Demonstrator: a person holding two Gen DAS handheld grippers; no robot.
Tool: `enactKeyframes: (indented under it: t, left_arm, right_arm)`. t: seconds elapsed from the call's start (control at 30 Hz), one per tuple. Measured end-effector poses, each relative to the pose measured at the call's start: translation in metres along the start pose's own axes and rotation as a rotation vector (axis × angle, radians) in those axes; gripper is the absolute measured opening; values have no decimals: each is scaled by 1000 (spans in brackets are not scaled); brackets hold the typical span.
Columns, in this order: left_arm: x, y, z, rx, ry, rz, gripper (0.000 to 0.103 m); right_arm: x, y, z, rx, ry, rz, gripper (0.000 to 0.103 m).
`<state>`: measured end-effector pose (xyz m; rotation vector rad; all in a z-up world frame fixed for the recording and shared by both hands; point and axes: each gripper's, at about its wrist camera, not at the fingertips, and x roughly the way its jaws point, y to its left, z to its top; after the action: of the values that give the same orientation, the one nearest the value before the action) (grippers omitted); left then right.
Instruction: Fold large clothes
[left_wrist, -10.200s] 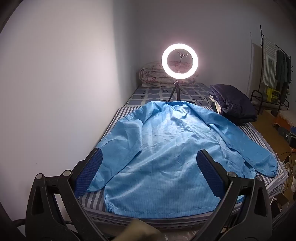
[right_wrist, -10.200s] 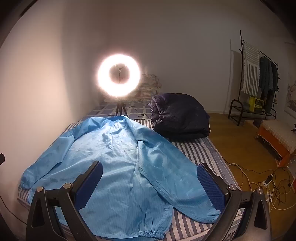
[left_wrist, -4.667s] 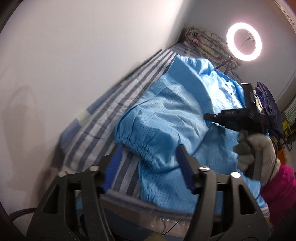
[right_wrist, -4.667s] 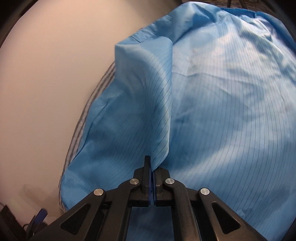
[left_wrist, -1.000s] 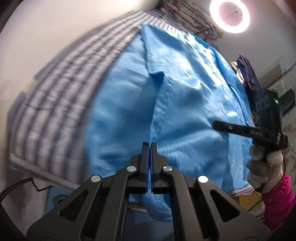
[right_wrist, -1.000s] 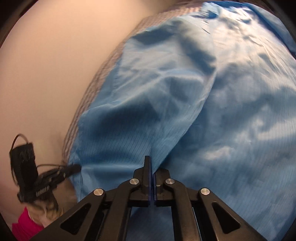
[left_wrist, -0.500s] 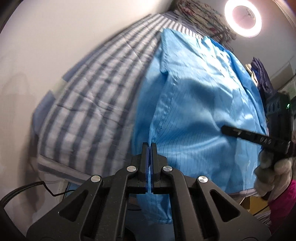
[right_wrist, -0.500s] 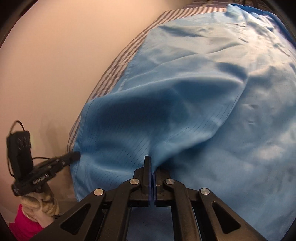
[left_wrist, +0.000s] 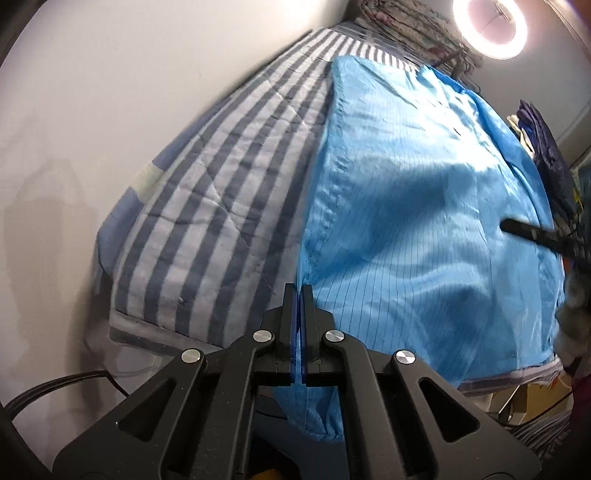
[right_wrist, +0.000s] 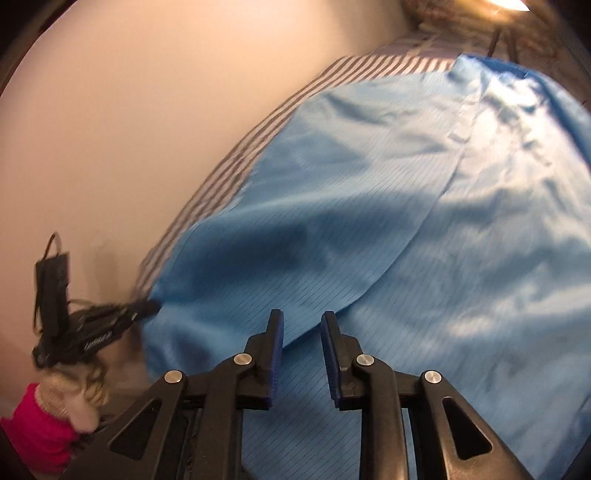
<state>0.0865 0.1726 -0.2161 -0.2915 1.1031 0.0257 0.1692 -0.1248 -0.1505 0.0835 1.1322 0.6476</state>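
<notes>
With L gripper (left_wrist: 299, 291) clamped on jacket (left_wrist: 424, 221) near-left edge, R gripper (right_wrist: 301, 325) jaws just opened, nothing between pads, fold edge just ahead. Jacket on striped bed (left_wrist: 207, 192), long axis running away toward ring light (left_wrist: 489, 27); right sleeve prob. unfolded, R nearer.

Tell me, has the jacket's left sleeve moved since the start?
Yes. The blue jacket sleeve that lay out toward the wall now sits folded over the body, baring the striped bedding beside the wall.
</notes>
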Motion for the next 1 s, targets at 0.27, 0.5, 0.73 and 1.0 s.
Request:
enactKeyframes:
  t: [0.27,0.5,0.73,1.0]
  left_arm:
    - [-16,17,7,-108,-46,-69,59]
    - [12,35,20,-205,7,-143,59]
    - [22,30,15,-180,23,-153,18]
    - [14,23,14,-160,0,-165,1]
  right_arm:
    - [31,17,35,-56,-52,-1,25]
    - [86,49,54,-103,-21,-11,33]
    - [90,73,42,-230,-12,-68,34]
    - [106,78,29,-197,67,-4,44]
